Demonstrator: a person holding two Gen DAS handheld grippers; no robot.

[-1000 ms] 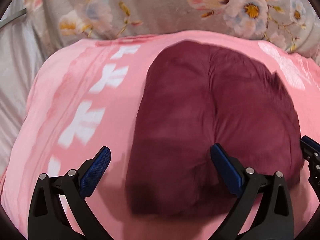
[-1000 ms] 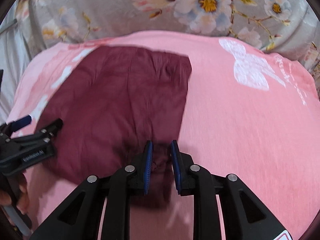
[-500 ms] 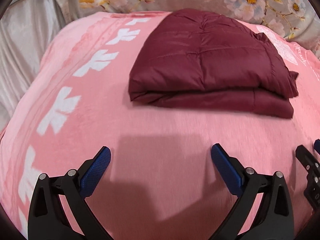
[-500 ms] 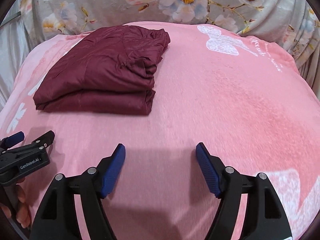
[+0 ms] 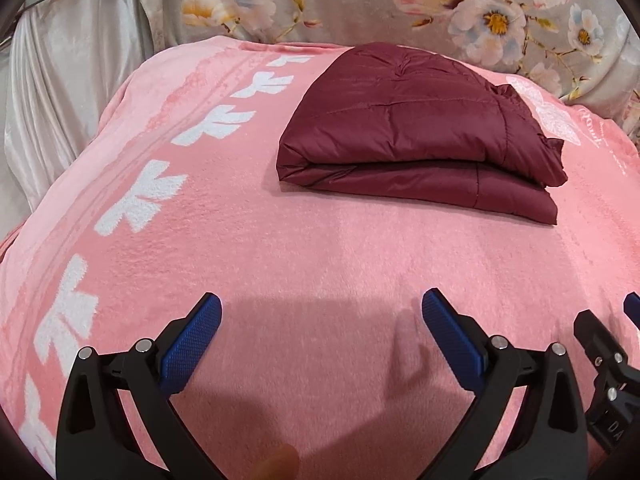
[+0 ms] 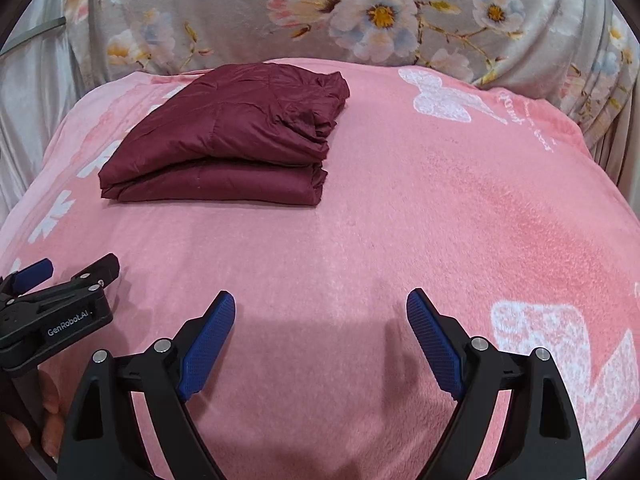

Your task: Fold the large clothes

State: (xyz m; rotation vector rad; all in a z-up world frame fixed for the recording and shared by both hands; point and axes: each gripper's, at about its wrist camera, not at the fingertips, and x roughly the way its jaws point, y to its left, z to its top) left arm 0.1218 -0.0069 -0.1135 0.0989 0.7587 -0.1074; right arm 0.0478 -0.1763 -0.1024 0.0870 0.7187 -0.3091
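Note:
A dark red quilted garment [image 5: 416, 136] lies folded into a thick rectangular bundle on the pink blanket [image 5: 320, 248], toward the far side. In the right wrist view the same folded garment [image 6: 228, 140] sits at the upper left. My left gripper [image 5: 320, 312] hangs open over bare blanket, well short of the bundle, with nothing between its blue pads. My right gripper [image 6: 320, 308] is also back from the bundle, its jaws still opening and nothing between them. Each gripper shows at the edge of the other's view.
The pink blanket carries white leaf prints [image 5: 140, 196] along its left side and white butterfly prints [image 6: 440, 96] on the right. A grey floral cloth [image 6: 360, 12] rises behind it. Pale satin fabric [image 5: 60, 92] drapes at the left. A hand [image 6: 44, 412] holds the left gripper's handle.
The right gripper let go of the garment's near edge and its jaws spread wide. Both grippers drew back toward me, leaving the folded bundle lying farther away on the blanket.

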